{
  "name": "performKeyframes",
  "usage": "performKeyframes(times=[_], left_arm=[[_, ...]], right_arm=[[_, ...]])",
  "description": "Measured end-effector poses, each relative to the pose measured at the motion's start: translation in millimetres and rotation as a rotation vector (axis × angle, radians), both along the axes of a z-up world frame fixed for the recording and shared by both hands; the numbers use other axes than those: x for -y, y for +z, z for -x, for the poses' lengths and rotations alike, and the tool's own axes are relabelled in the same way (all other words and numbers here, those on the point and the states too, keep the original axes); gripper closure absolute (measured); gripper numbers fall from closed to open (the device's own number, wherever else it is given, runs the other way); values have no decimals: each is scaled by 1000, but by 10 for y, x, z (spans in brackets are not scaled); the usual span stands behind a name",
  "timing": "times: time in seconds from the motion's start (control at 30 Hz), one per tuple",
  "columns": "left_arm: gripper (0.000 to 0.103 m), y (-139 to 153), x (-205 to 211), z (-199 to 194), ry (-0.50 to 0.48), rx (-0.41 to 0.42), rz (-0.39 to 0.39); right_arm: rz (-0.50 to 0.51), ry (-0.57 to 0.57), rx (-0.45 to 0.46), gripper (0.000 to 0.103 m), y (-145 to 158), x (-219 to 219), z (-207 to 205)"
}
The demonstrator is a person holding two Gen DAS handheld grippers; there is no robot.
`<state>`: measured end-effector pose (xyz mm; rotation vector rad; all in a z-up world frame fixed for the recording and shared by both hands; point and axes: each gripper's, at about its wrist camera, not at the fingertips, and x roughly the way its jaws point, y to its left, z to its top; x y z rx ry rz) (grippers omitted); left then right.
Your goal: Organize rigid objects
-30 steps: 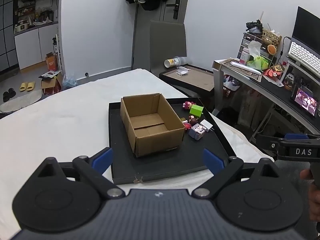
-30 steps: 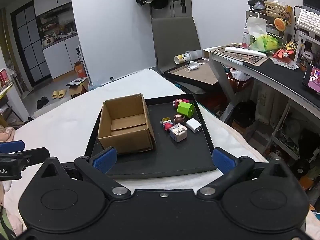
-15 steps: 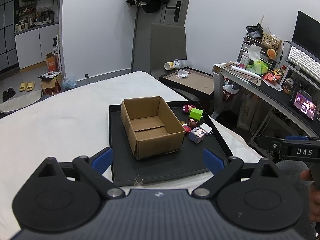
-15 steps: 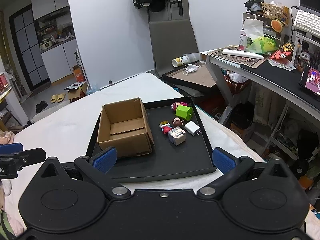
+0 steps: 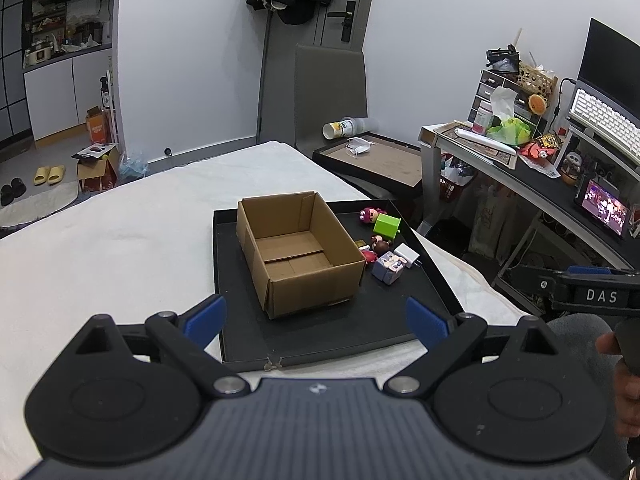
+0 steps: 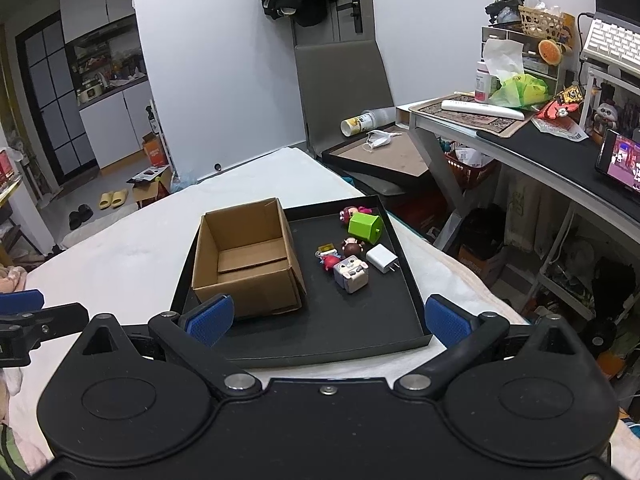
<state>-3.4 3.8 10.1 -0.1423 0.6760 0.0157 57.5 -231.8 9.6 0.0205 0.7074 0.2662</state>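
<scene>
A black tray [image 5: 320, 332] [image 6: 332, 332] lies on the white bed. On its left half stands an open, empty cardboard box [image 5: 298, 252] [image 6: 246, 258]. Right of the box lie small toys: a green block [image 6: 365, 227] [image 5: 387, 225], a pink figure [image 6: 352, 213], a brown-headed figure [image 6: 353, 246], a red figure [image 6: 330, 261], a grey cube toy [image 6: 351, 273] [image 5: 387, 267] and a white charger [image 6: 383, 259] [image 5: 408, 256]. My left gripper [image 5: 316, 318] hangs open before the tray's near edge. My right gripper [image 6: 328, 318] is open too, holding nothing.
White bedding [image 5: 100, 248] surrounds the tray. A cluttered desk [image 6: 540, 152] stands to the right, with a second tray [image 6: 380, 156] and a grey chair [image 6: 340, 92] behind. A hand [image 5: 618, 372] holds the right gripper at the right edge of the left wrist view.
Both grippers have drawn back and risen slightly, so the tray and box look a little farther off. Nothing on the tray has moved.
</scene>
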Motion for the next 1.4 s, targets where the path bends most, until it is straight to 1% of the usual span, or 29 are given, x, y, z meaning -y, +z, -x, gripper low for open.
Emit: performKeyframes(times=[0.13, 0.27, 0.4, 1.4], left_arm=[[7, 0, 3, 5, 1, 0, 2], [7, 5, 11, 3, -6, -5, 14], [7, -4, 32, -7, -10, -9, 5], [7, -34, 6, -23, -8, -18, 6]], right_arm=[[20, -18, 12, 0, -8, 10, -3], [15, -19, 9, 0, -5, 34, -16], [17, -22, 8, 0, -13, 48, -21], [21, -15, 1, 0, -51, 40, -20]])
